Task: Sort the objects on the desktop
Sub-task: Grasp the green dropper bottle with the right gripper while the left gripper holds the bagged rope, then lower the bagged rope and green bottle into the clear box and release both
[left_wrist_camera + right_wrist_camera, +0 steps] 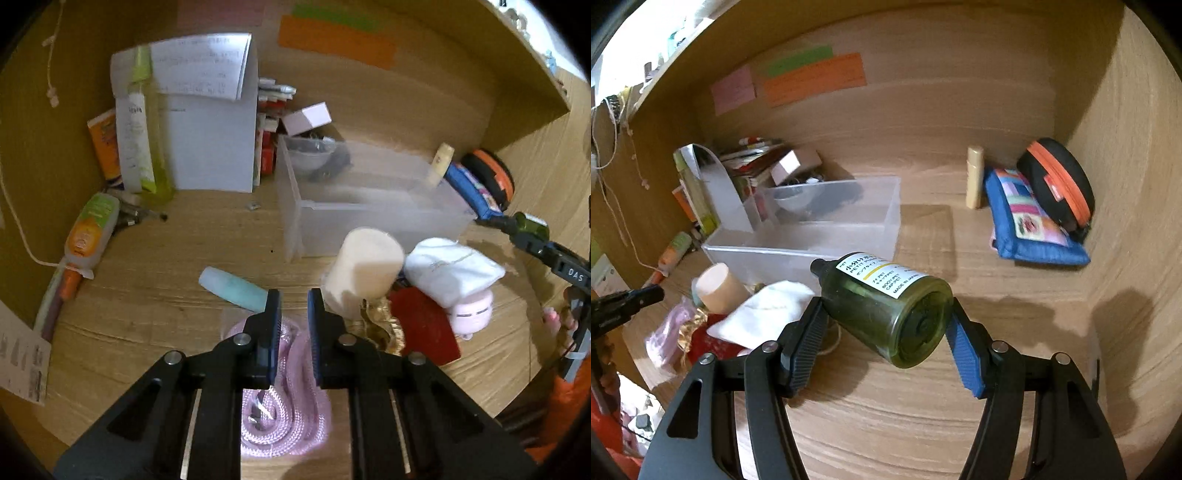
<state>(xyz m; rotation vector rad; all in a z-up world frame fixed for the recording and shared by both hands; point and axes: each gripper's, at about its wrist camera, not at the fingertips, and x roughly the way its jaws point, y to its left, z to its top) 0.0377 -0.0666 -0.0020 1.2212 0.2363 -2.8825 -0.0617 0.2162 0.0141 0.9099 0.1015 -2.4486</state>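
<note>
The right gripper (886,325) clamps a green pump bottle (886,308) sideways above the desk, just beside the clear plastic bin (827,236), likely its destination. The left gripper (292,306) hovers, jaws slightly parted and empty, over a bagged pink cord (284,417), probably next.
</note>
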